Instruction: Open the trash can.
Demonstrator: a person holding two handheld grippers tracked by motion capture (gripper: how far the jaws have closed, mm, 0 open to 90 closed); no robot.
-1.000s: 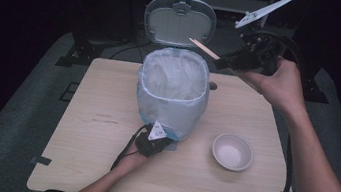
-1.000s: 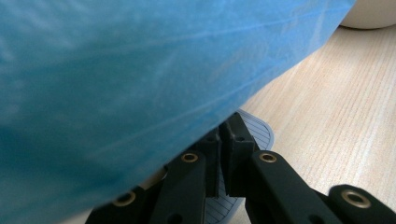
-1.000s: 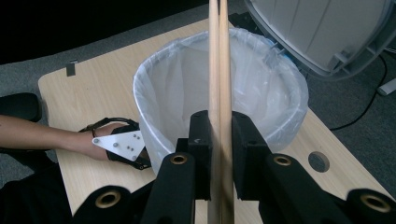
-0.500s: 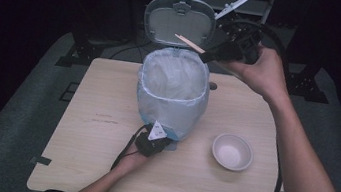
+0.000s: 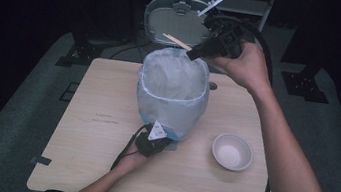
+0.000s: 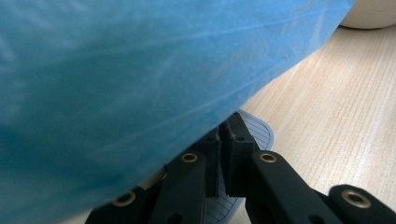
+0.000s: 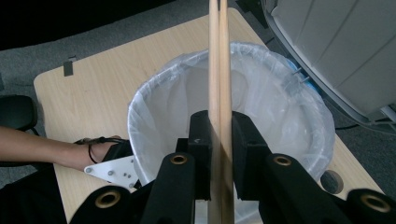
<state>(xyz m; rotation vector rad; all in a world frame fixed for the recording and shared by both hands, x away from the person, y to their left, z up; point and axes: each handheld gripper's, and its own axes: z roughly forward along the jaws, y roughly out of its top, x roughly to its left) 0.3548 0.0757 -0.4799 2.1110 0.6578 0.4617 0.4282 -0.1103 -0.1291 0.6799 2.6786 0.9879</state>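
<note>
A blue pedal bin [image 5: 171, 107] with a clear liner [image 7: 280, 107] stands mid-table, its grey lid [image 5: 173, 23] raised at the back. My right gripper [image 5: 195, 54] hangs over the bin's far rim, shut on a pair of wooden chopsticks [image 5: 177, 41] that point left across the opening. In the right gripper view the chopsticks [image 7: 218, 70] run straight up between the pads of the right gripper [image 7: 218, 126]. My left gripper [image 6: 219, 135] is shut with nothing between its jaws. Its tips lie on the grey ribbed pedal [image 6: 259, 130] under the bin's blue wall [image 6: 140, 70].
A small white bowl [image 5: 232, 151] sits on the wooden table [image 5: 95, 115] to the right of the bin. Black stands and cables crowd the dark floor behind the table. A round hole [image 7: 330, 181] in the tabletop lies beside the bin.
My right hand has carried the chopsticks leftward, from beside the lid to over the bin's back rim. The left hand and the bin have stayed put.
</note>
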